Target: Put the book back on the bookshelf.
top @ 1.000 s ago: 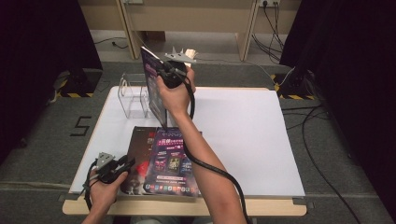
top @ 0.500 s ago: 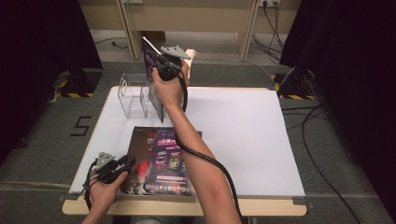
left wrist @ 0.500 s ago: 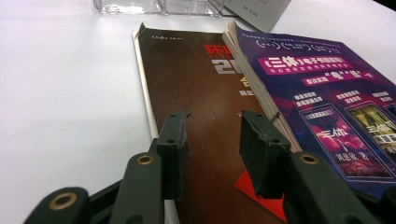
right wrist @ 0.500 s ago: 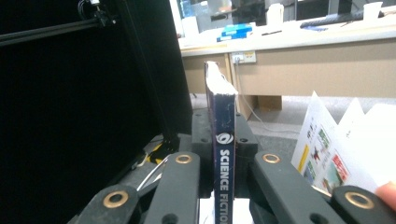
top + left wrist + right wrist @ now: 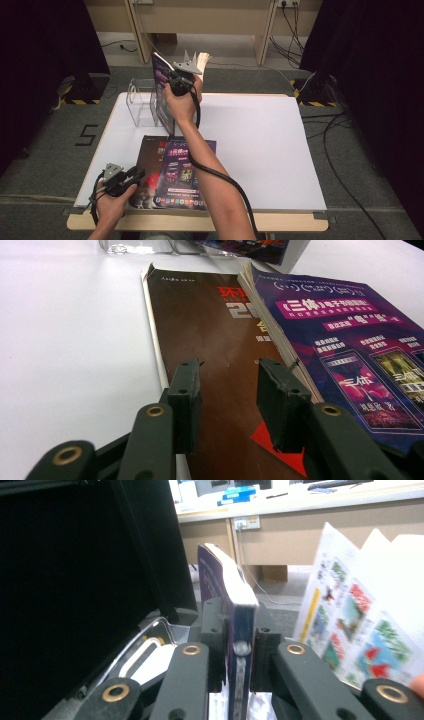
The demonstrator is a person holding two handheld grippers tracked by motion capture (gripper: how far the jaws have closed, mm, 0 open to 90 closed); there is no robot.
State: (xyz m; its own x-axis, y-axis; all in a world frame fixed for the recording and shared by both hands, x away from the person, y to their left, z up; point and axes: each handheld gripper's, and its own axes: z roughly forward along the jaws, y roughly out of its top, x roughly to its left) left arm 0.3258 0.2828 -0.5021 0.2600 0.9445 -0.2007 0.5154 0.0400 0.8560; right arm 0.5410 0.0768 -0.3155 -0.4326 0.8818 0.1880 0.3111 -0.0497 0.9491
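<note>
While the left gripper [image 5: 131,178] rested at the near-left edge of the table [image 5: 260,145], its jaws stood apart and empty, hovering low over the brown magazine [image 5: 210,360] that lay flat directly beneath and ahead of them. Just to the right of those jaws, the purple magazine [image 5: 350,355] overlapped the brown one, its spine edge almost touching the right jaw.

Farther ahead, the clear rack [image 5: 142,102] stood at the back-left of the table. The right gripper [image 5: 176,84] was raised above it, jaws clamped on the spine of a purple book [image 5: 235,610] held upright between them, with the rack just below and to the left of the claw. Some of the book's pages [image 5: 360,625] fanned loose to the right of the jaws.

The likely next step was lowering the book into a slot of the rack. Since the grip was only on the spine, the loose pages could catch on a divider and fold, or the book could swing and miss the slot. Pushing down off-centre could also slide or tip the light rack.
</note>
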